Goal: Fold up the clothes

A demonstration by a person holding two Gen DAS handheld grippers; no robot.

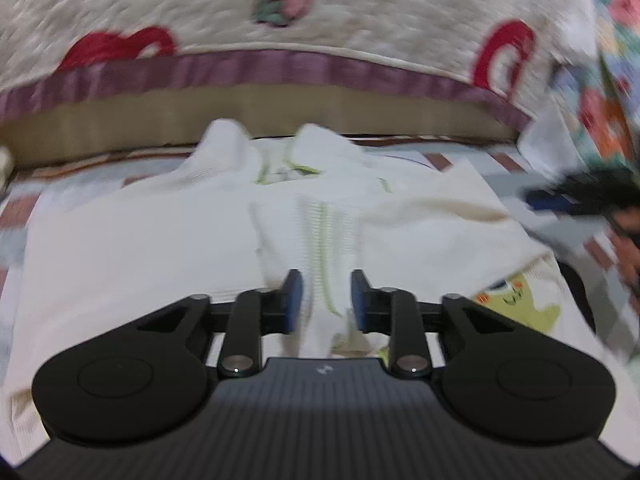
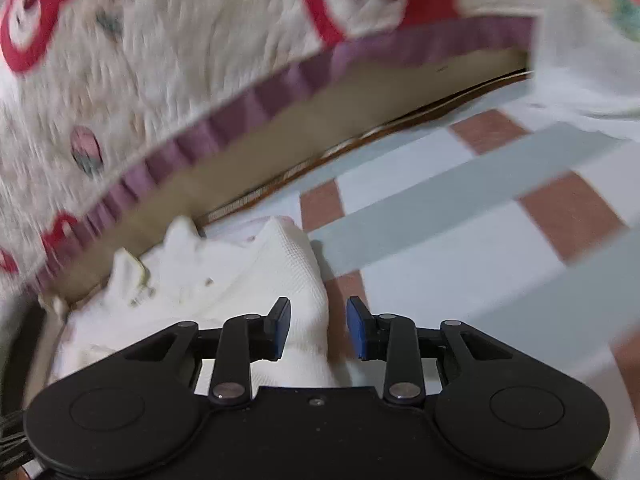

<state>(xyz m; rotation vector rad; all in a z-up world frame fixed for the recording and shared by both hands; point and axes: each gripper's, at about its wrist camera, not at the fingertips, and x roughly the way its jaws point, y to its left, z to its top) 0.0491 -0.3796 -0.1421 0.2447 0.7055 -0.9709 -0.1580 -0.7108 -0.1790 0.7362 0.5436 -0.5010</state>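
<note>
A white knit garment (image 1: 140, 248) with green trim lies spread on a checked bedsheet (image 2: 460, 280). In the left wrist view, a raised fold of it with green stripes (image 1: 326, 240) runs between the fingers of my left gripper (image 1: 326, 300), which is open and low over the cloth. A yellow-green cartoon print (image 1: 520, 300) shows on the garment at the right. My right gripper (image 2: 319, 328) is open at the garment's edge. A white corner (image 2: 296, 280) lies against its left finger, with bare sheet by the other. The right gripper (image 1: 580, 196) also shows blurred at the left view's right edge.
A cream quilt (image 1: 240, 12) with red shapes and a purple border (image 1: 260, 68) rises behind the garment, with a tan band (image 1: 280, 108) under it. A colourful floral cloth (image 1: 616, 60) hangs at the far right. A person's hand (image 1: 628, 240) holds the right gripper.
</note>
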